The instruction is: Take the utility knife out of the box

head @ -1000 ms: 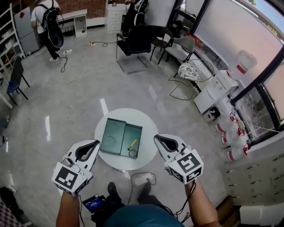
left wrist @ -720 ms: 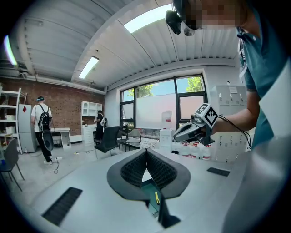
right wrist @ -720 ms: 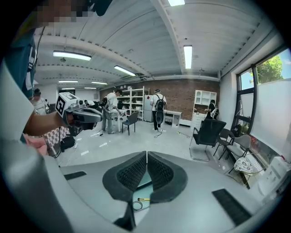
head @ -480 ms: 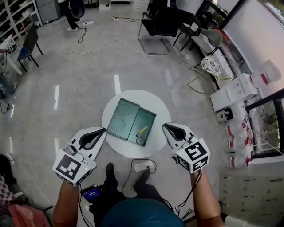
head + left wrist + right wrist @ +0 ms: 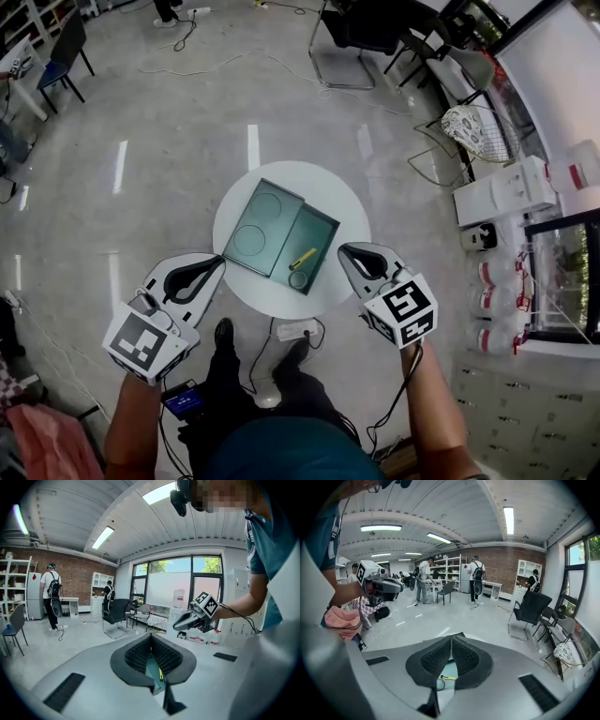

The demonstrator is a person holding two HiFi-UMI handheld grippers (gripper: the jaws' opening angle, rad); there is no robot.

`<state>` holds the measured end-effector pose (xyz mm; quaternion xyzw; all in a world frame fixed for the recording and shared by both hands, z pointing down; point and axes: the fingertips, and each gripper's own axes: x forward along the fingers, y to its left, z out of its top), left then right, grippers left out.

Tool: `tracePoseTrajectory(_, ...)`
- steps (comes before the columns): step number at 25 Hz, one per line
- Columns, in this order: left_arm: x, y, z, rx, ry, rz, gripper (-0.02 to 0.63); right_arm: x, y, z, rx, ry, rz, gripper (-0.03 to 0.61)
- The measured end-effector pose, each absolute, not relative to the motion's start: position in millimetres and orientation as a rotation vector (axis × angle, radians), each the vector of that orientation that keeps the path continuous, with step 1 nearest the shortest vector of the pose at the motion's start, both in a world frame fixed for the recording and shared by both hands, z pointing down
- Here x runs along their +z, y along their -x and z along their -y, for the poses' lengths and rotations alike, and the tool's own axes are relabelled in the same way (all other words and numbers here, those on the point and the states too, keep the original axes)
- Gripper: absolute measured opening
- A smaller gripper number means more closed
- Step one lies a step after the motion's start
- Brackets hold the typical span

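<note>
Reach step: small yellow utility knife lies in open dark green box on round white table. Near table hover left gripper and right gripper, fingers pressed together, holding nothing. Next: spread right fingers, dip to knife.

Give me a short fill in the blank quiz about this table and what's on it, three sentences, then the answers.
1. The knife lying in the open box is ____ in colour.
2. The box sits on a white table whose top is ____ in shape.
3. The left gripper and the right gripper are both shut and hold ____.
Missing words: yellow; round; nothing.
</note>
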<state>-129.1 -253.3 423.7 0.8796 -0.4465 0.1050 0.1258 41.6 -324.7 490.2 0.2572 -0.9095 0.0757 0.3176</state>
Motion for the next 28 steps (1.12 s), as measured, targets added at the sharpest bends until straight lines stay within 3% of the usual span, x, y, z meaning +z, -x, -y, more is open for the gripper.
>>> tracePoseTrajectory(28,578.1,148.7,261.8,0.321,-2.387,1.237,0.018,731.5,-3.3,343.2,0.125,-0.182,2.127,0.04)
